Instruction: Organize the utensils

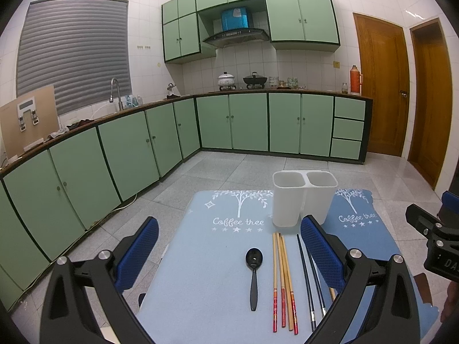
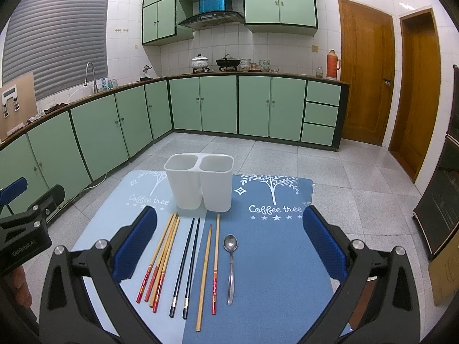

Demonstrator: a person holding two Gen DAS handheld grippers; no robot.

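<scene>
Utensil holder: a white two-compartment utensil holder [image 2: 199, 182] stands upright at the far middle of the table, over the seam of the two mats; both compartments look empty from here.
Chopsticks: just in front of the holder, lying lengthwise, a bunch of bamboo chopsticks with red ends [image 2: 160, 261], then a pair of black chopsticks [image 2: 186, 266], then two separate bamboo chopsticks [image 2: 210, 269], one plain, one red-ended.
Spoons: a metal spoon [image 2: 230, 266] lies right of the separate chopsticks, in front of the holder; a black spoon [image 1: 253, 275] lies left of the red-ended bunch.
Writing: both mats read "Coffee tree" under a white tree print, with stars beneath; the light blue mat [image 1: 200, 258] is left of the holder, the dark blue mat [image 2: 272, 258] right of it. The left gripper's body, seen from the right wrist, reads "GenRobot.AI".
Edges and room: the dark mat's far right corner reaches the table edge, with grey tiled floor past it. The mat to the right of the metal spoon is bare.
Left gripper [image 1: 229, 249]: jaws spread wide, holding nothing; the black spoon and the red-ended bunch lie between its blue pads, on the mat.
Right gripper [image 2: 229, 238]: jaws spread wide, holding nothing; all the chopsticks and the metal spoon lie between its pads, the holder just beyond.
Surroundings: green kitchen cabinets [image 2: 218, 106] behind the holder, wooden doors [image 2: 364, 71] to its far right.
</scene>
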